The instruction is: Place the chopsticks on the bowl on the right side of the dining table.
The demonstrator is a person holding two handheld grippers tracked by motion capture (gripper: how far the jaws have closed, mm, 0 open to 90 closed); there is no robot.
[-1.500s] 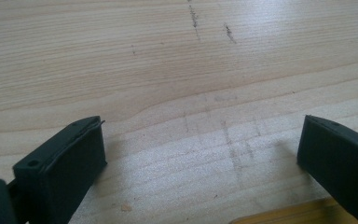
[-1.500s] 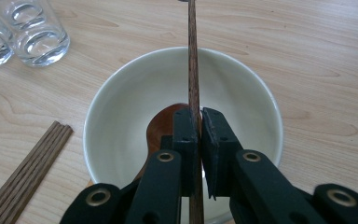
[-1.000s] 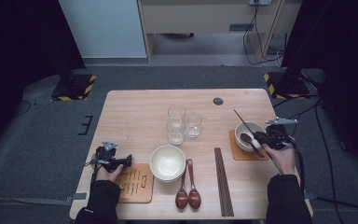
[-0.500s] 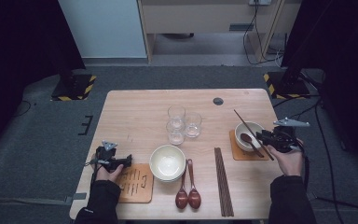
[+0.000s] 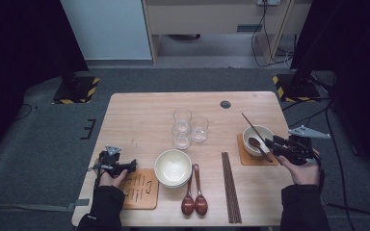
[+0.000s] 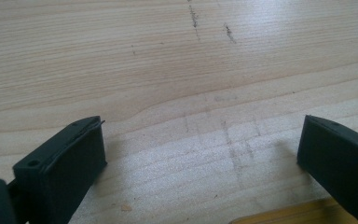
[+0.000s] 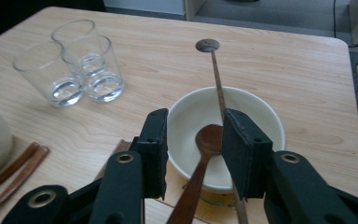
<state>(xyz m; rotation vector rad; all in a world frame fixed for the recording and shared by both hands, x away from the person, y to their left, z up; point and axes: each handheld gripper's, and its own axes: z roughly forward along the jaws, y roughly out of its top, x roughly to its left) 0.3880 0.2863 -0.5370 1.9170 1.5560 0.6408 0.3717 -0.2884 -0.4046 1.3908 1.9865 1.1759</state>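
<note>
So I'm looking at a light wood tabletop (image 5: pixel 139 120) with a small dark round hole (image 5: pixel 225 104) near its far edge. Sitting right on it: three clear glasses (image 5: pixel 189 126) bunched mid-table, a cream bowl (image 5: pixel 173 167) toward the near edge, two dark spoons (image 5: pixel 194 192) side by side just right of that bowl, and a set of brown chopsticks (image 5: pixel 230 185) lying lengthwise. There's an orange coaster (image 5: pixel 138 188) near the front-left corner and another orange coaster (image 5: pixel 243 155) on the right.

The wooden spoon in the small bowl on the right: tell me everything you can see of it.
The wooden spoon is dark brown and smooth, with an oval head and a slim handle. Its head lies inside the white bowl, and the handle slants out over the near rim, passing between the right tongs' jaws, which have just been opening and stand apart from it. The bowl sits on an orange coaster.
</note>
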